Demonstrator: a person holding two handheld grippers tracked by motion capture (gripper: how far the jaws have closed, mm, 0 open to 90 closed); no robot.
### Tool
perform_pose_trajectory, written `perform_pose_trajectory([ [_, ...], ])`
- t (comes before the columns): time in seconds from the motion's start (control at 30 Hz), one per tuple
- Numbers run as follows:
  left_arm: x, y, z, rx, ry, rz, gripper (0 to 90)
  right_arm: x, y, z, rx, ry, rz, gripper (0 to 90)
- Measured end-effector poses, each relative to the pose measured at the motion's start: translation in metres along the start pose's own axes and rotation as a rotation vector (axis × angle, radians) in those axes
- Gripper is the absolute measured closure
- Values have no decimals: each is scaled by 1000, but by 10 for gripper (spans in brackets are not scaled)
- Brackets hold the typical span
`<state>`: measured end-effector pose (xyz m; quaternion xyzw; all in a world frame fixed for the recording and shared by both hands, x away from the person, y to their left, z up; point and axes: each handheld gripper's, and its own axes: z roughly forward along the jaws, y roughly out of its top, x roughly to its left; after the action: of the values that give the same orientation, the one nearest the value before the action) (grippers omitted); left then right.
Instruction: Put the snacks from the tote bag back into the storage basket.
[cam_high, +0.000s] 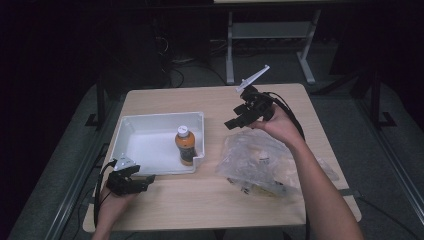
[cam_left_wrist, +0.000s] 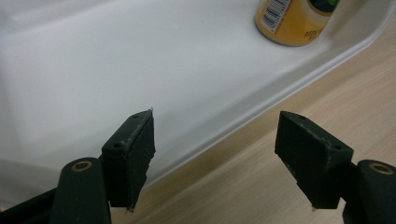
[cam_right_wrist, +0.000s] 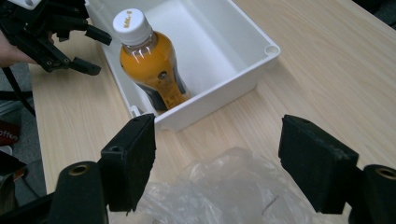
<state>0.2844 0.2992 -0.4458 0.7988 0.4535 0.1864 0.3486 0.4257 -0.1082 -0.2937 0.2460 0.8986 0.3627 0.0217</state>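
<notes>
My right gripper (cam_high: 239, 119) hangs with its jaws wide apart and empty, just above the clear plastic bag (cam_high: 260, 162) that lies crumpled beside the white bin (cam_high: 160, 120). The bag sits directly below my pads, nearer this hand. My left gripper (cam_high: 145, 181), also spread and empty, waits at the bin's near edge, the orange bottle (cam_high: 185, 145) upright inside.

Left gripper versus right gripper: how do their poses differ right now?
The left gripper sits low at the table's near edge, beside the white bin; the right gripper is raised higher, above the clear plastic bag. The left one points at the bin's outer wall, the right one toward the orange bottle inside it. Both are open and hold nothing.
</notes>
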Motion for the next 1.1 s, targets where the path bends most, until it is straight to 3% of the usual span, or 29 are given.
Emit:
perform_pose_trajectory([
  [1.1, 0, -1, 0, 8, 4, 1, 282, -23, -60, -33, -15, -40, 109, 269],
])
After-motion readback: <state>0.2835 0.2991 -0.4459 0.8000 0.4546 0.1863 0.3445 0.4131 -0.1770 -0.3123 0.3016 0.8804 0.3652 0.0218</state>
